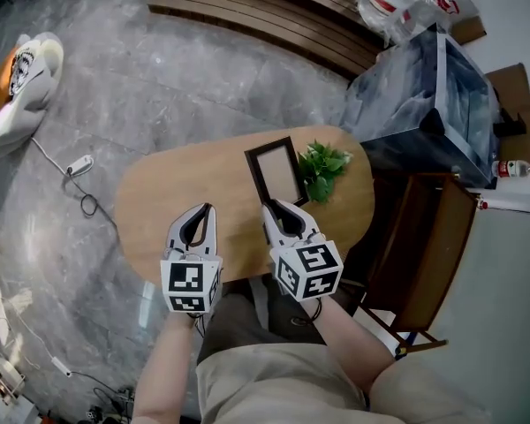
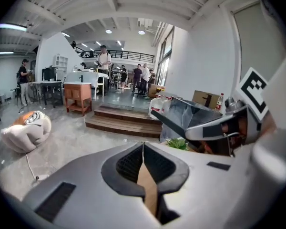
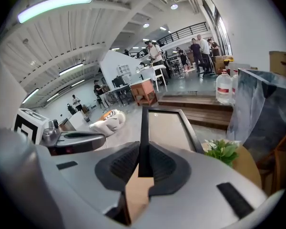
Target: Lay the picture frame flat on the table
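Observation:
A black picture frame (image 1: 278,173) with a pale inside lies near the far right of the oval wooden table (image 1: 177,201), beside a small green plant (image 1: 325,166). My right gripper (image 1: 280,210) is shut on the frame's near left bar. In the right gripper view the frame (image 3: 168,128) runs forward from the right gripper (image 3: 144,151), its dark bar pinched between the ribbed pads. My left gripper (image 1: 203,212) hovers over the table's near edge, left of the frame. The left gripper (image 2: 143,149) is shut with nothing between its jaws.
A dark box under clear plastic (image 1: 433,95) and a wooden chair (image 1: 424,246) stand right of the table. Wooden steps (image 1: 265,7) run across the back. A white and orange floor cushion (image 1: 22,87) and a power strip with cable (image 1: 78,164) lie left.

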{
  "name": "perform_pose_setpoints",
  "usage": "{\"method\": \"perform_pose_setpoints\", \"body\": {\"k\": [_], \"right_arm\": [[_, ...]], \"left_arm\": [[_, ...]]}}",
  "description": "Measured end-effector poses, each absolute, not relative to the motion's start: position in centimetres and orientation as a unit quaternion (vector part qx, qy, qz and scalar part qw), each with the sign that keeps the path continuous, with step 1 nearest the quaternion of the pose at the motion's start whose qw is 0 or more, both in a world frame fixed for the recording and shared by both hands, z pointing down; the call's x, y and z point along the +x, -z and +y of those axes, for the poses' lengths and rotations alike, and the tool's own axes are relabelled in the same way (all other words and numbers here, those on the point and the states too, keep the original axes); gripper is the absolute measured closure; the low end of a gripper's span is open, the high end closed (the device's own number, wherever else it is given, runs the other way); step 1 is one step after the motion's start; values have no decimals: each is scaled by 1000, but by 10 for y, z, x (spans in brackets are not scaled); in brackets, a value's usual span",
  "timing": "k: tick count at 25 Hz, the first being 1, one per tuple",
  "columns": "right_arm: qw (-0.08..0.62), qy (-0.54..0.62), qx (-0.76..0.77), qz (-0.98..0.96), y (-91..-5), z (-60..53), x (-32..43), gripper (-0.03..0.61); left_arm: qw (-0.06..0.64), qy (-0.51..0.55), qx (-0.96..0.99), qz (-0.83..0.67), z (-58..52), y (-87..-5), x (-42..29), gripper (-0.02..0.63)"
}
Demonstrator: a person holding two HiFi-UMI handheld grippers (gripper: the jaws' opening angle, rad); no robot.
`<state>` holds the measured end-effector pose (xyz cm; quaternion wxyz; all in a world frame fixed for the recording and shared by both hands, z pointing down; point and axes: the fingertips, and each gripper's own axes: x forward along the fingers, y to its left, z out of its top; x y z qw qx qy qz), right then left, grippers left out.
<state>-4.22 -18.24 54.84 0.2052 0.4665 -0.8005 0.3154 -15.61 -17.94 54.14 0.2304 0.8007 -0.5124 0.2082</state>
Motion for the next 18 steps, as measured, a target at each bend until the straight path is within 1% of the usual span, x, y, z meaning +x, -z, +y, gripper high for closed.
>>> {"method": "perform_pose_setpoints", "body": {"k": [3,18], "right_arm": [[217,-328,466,-793,-588,-186,-36,531],[278,-381,456,-754,-763,-187,-18,531]], "left_arm": [[244,-204,800,-509,-184,-569,-149,604],[301,-259,778,-487,-196,-719,-138,604]]}}
